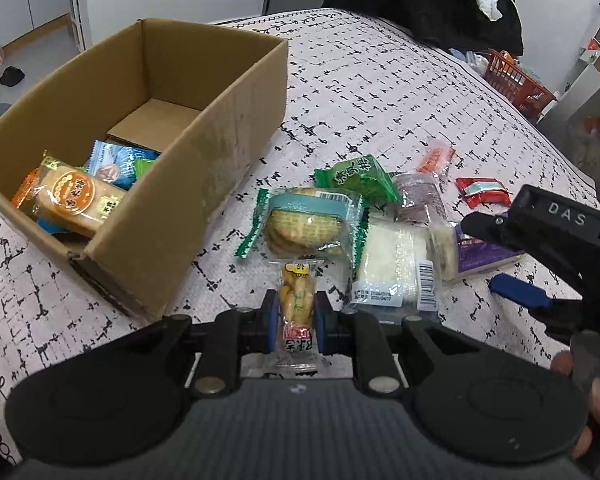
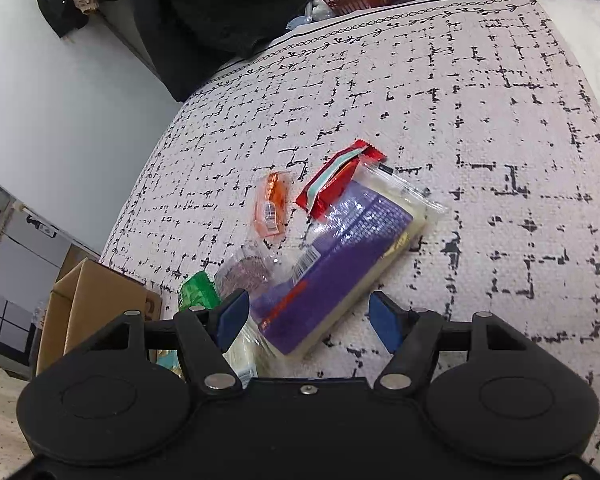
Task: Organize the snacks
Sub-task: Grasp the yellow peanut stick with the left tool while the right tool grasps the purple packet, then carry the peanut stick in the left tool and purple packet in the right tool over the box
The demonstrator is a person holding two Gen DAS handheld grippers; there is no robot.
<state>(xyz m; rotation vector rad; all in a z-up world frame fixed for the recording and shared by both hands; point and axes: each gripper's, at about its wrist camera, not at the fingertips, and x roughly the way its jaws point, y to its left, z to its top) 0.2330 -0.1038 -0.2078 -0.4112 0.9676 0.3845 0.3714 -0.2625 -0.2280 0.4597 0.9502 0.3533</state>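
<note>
my left tongs [image 1: 296,312] are clamped narrow on a slim clear-wrapped snack stick [image 1: 296,300], its crinkled film showing knobbly tan pieces and a red printed band near my end; the blue pads press both long sides. it sits just off the near corner of the open cardboard box [image 1: 204,152], a matte brown corrugated carton with scuffed walls. inside, against the near end, lie a round biscuit pack [image 1: 76,200] in glossy orange-labelled film and a blue sachet [image 1: 116,160] behind it. on the surface, covered by a woven whitish cloth [image 2: 480,128] with broken black grid marks, the loose snacks cluster: a green-edged clear pack of round crackers [image 1: 308,220] just beyond the stick, a crumpled green packet [image 1: 356,176], a white block in clear wrap [image 1: 396,256] with a barcode label, a small orange sachet [image 2: 270,208], a shiny red foil packet [image 2: 332,184] and a flat rectangular purple-labelled pack [image 2: 340,248]. my right tongs [image 2: 308,320] stand wide, blue pads either side of the purple pack's near end without pressing it. a finger [image 1: 564,362] shows at the right tongs' handle.
</note>
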